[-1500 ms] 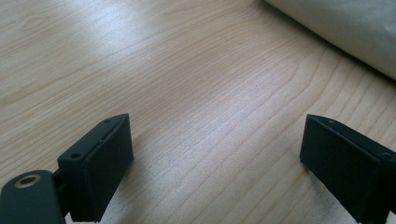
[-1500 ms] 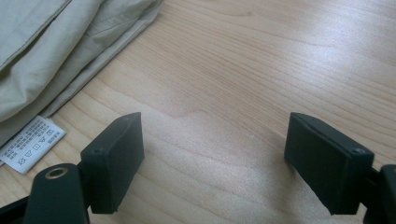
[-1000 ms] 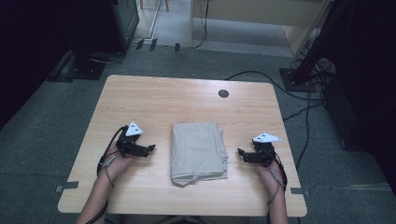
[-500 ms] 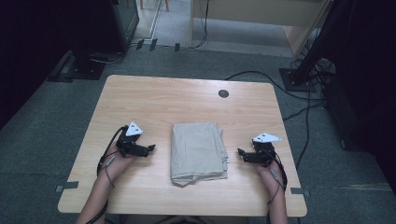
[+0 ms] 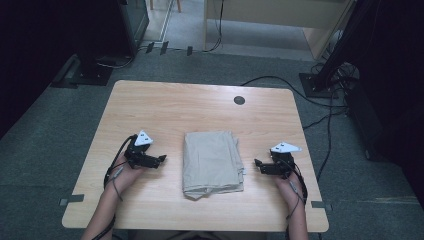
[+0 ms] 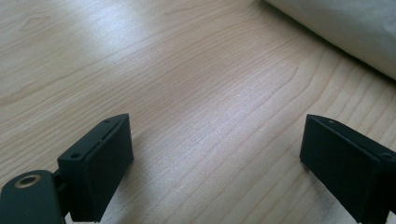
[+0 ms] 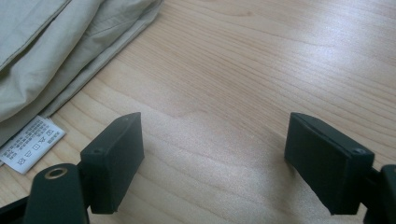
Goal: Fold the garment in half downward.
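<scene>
A folded beige cloth (image 5: 212, 163) lies in the middle of the wooden table (image 5: 200, 110), near the front. My left gripper (image 5: 161, 160) rests on the table just left of it, jaws wide open over bare wood, pointing at the cloth. In the left gripper view the cloth's edge (image 6: 345, 28) shows at the top right. My right gripper (image 5: 258, 163) rests to the right of the cloth, also open with nothing between its jaws. The right gripper view shows the cloth's folded layers (image 7: 60, 51) at the upper left and a white care label (image 7: 31, 143) sticking out.
A small dark round grommet (image 5: 239, 100) sits in the table near its far edge. Black cables (image 5: 280, 82) run over the grey carpet behind and to the right. Dark stands and furniture surround the table.
</scene>
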